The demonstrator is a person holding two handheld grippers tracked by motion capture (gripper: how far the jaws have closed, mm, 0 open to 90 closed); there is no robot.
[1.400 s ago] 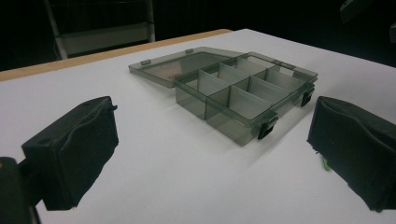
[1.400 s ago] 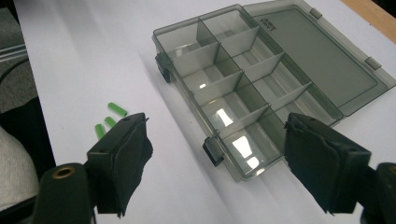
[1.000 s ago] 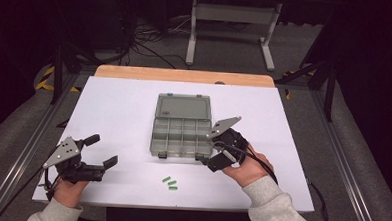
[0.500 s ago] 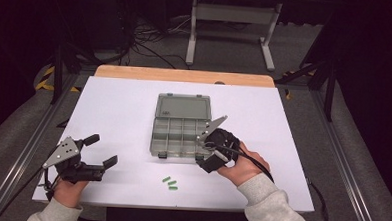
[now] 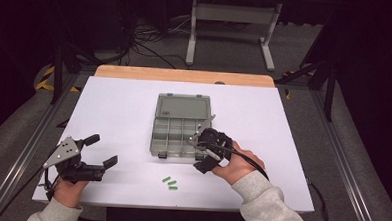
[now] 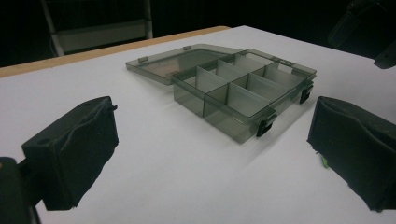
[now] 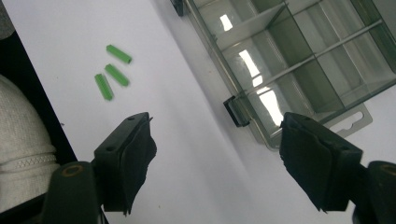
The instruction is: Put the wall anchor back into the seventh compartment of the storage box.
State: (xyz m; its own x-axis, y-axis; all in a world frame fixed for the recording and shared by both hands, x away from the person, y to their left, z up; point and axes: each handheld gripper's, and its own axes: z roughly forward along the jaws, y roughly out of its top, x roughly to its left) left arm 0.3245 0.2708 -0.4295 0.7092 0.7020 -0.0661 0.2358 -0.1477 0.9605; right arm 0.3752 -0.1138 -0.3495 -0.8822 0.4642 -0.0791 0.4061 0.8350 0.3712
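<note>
Covering most of the frame, the white table (image 5: 124, 107) carries a smoky compartment box (image 5: 180, 132) at centre, lid folded back. At its lower right corner hovers the right gripper (image 5: 200, 152), jaws wide, nothing between. Lower left sits the left gripper (image 5: 102, 154), also wide and empty. Three green pegs (image 5: 170, 183) lie below the box, near the bottom edge.

The open box (image 5: 179, 131) blocks the table's (image 5: 114, 112) middle, and three green pegs (image 5: 170, 183) lie near the front edge. Left and right sides lie open to a gripper.
</note>
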